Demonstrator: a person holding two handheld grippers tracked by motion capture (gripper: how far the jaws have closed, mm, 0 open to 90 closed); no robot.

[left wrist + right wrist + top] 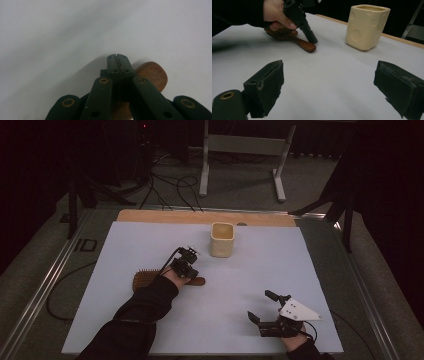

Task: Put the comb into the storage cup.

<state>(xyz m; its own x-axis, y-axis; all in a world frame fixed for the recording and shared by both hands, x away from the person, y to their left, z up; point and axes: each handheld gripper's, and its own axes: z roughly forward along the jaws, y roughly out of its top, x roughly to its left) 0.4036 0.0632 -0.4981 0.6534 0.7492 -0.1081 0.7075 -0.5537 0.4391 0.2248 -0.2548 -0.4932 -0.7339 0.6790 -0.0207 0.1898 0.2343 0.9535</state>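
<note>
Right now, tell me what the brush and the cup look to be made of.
Brush: likely wood, with a reddish-brown, smooth, slightly glossy handle and faint grain.
Cup: probably glazed ceramic, possibly plastic; cream, thick-walled, with soft dimples and a dull sheen.

Cups: one cream, square-mouthed ceramic cup (222, 240) is standing on the table.
Brushes: one brown wooden hairbrush (145, 279) is lying flat — bristles up.
Grippers: two black two-jaw grippers are showing — the left gripper (186, 262) and the right gripper (262, 307).
Tables: one white-topped table (125, 250) is bearing it all.
</note>
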